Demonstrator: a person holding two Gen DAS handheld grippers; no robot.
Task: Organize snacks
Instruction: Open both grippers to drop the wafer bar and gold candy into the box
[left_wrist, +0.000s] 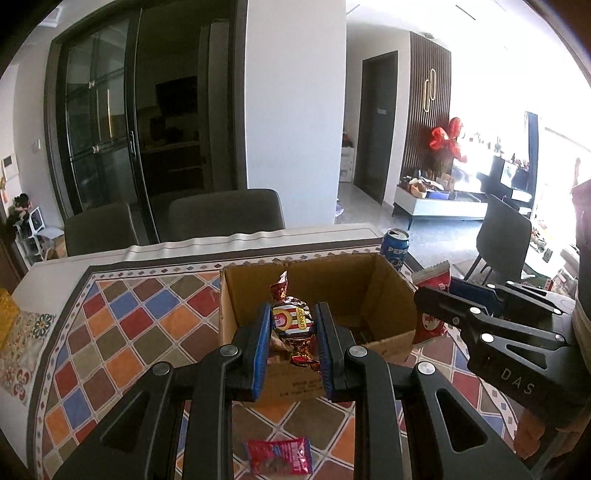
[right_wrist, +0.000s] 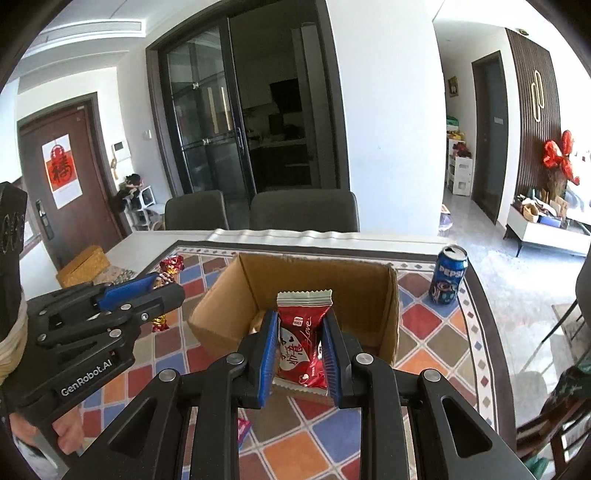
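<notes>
Red snack packet (right_wrist: 301, 341) between right hand-held gripper (right_wrist: 300, 354) pads, above cardboard box (right_wrist: 221, 314)

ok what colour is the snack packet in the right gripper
Red with a white heart and a silvery crimped top: the snack packet shows best in the right wrist view.

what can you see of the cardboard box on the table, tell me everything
The box is plain brown corrugated cardboard, open at the top with no flaps showing and a rough-cut rim. It stands upright on the patterned tablecloth, a blue can apart to its right. Dark print marks its near wall in the left view. Its floor is mostly hidden by the held snacks. Nothing visibly touches it.
</notes>
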